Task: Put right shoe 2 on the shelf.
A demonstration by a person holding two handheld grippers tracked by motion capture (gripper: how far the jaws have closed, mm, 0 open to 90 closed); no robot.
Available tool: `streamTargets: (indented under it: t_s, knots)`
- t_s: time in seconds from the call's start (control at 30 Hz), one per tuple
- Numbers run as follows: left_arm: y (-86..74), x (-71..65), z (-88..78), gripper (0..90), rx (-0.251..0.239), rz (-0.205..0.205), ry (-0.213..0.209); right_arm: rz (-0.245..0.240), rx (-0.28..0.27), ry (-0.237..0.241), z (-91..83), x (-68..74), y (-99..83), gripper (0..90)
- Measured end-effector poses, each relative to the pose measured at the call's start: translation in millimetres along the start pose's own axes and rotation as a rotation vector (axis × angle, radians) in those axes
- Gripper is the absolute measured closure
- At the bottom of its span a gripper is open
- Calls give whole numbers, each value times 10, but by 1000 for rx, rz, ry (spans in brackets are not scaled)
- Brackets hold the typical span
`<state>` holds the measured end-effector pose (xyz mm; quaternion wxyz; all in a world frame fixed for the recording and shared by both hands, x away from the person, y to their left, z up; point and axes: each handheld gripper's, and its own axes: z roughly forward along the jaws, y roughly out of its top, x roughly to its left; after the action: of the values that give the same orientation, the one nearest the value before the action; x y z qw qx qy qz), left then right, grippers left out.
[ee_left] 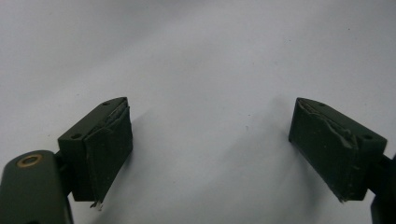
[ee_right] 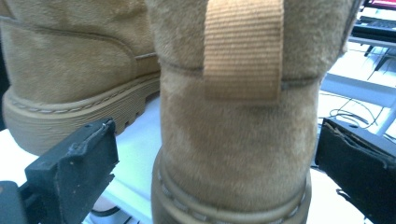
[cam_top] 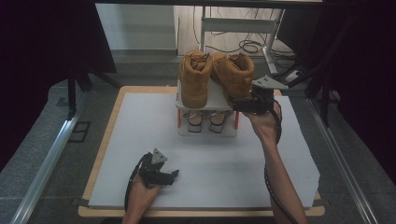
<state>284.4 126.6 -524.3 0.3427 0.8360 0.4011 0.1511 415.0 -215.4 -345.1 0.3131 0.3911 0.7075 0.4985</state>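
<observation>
Right gripper view looks straight at the heel of the right boot, tan suede with a ribbed pull tab running down its back. That heel sits between the 2 black jaws of the right gripper, which stand wide apart on either side of it; a gap shows at each side, so they seem not to press it yet, though the contact is hard to judge. Beyond the jaw on the view's left stands the left boot, its ridged sole close to its partner.

From the high view, both boots rest on the top shelf of a small white rack, with the right gripper held up at the rack's near right corner. A pair of sandals occupies the shelf beneath.

Nearer the person, the left gripper rests low over the white table mat, well apart from the rack, jaws spread wide with nothing between them.
</observation>
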Motion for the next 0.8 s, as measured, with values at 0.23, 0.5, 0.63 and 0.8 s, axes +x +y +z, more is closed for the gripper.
streamTargets:
  t_s: [0.23,0.5,0.63,0.8]
  knots:
    - [0,1,-1,132,1,1,0,-14,13,-17,-111,11,-43,101]
    - [0,0,0,133,1,1,0,-10,-2,-9,-254,-70,-148,298]
    - [0,0,0,133,1,0,1,-9,-8,0,-326,-112,-187,456]
    - [0,0,0,133,1,-1,1,-1,-11,7,-416,-168,-232,557]
